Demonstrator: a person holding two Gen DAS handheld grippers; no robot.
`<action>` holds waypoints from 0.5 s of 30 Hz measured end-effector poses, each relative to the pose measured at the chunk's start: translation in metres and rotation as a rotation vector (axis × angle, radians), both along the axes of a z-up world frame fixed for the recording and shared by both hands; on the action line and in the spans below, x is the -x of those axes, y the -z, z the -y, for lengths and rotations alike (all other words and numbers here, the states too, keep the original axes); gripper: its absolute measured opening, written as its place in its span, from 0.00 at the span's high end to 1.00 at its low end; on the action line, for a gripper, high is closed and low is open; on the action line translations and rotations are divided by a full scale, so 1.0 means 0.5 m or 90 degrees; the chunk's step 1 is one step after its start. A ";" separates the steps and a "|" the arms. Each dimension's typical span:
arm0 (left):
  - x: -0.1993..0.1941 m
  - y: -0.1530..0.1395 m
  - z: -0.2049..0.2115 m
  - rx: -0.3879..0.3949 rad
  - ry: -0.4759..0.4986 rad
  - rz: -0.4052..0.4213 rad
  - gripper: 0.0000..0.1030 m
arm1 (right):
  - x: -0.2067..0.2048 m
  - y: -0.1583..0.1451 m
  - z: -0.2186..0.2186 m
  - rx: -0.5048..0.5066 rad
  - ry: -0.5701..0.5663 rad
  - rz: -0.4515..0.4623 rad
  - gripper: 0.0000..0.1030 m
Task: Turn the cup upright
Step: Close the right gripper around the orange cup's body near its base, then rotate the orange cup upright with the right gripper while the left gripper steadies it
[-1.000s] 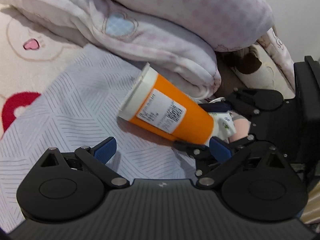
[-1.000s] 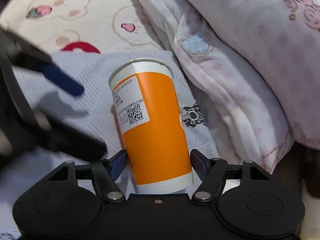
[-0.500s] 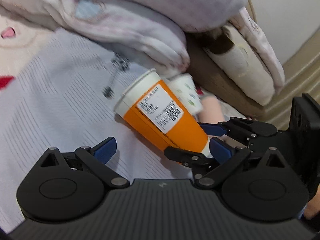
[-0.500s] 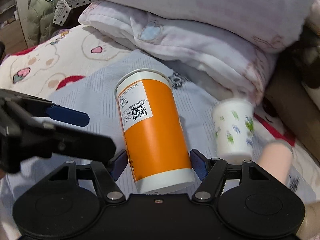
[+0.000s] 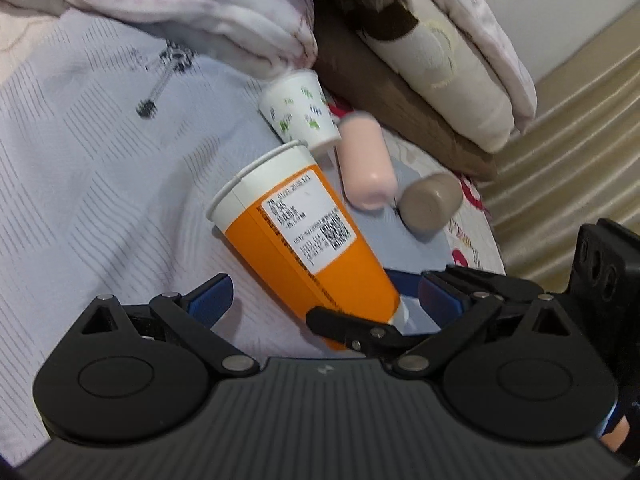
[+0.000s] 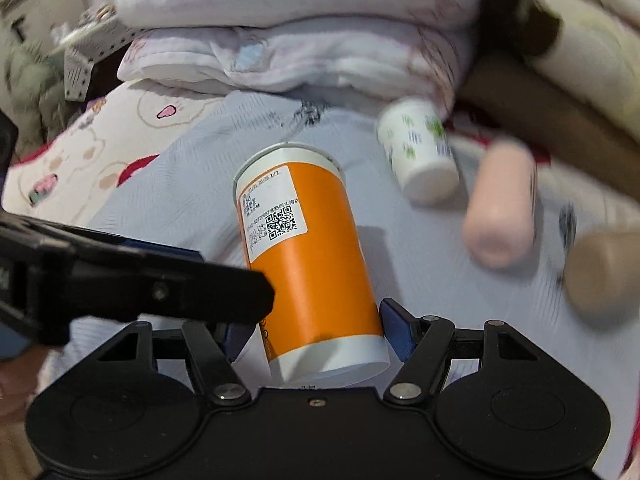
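An orange paper cup [image 6: 308, 264] with a white rim and a QR label is tilted, rim away from me, base between my right gripper's blue pads. My right gripper [image 6: 314, 326] is shut on the cup near its base. In the left wrist view the same cup [image 5: 304, 240] leans up to the left, and the right gripper's fingers clamp its lower end. My left gripper [image 5: 320, 300] is open and empty, just in front of the cup, its jaws wide apart.
A small white cup with green print [image 6: 420, 156], a pink cylinder [image 6: 500, 216] and a brown cylinder [image 6: 600, 268] lie on the grey striped cloth [image 6: 180, 200] to the right. Folded pink bedding [image 6: 300, 52] is piled behind. The bed's edge [image 5: 492, 216] is at right.
My right gripper has lifted and tilted the orange cup more upright. Both views have swung right, which brings the small cup, the pink cylinder and the brown cylinder into sight.
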State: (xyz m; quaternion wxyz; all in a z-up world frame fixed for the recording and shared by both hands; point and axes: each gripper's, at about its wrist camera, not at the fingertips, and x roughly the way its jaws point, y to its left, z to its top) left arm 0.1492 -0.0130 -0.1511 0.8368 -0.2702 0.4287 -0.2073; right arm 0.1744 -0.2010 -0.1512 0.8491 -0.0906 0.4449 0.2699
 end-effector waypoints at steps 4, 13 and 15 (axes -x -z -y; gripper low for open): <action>0.005 0.009 0.014 -0.001 0.012 -0.025 0.03 | 0.032 -0.001 0.024 -0.039 0.039 -0.046 0.30; 0.005 0.028 0.028 -0.035 0.015 -0.051 0.03 | 0.073 0.018 0.032 -0.041 0.108 -0.095 0.30; 0.002 0.033 0.028 -0.040 0.007 -0.052 0.03 | 0.076 0.023 0.030 -0.041 0.111 -0.102 0.30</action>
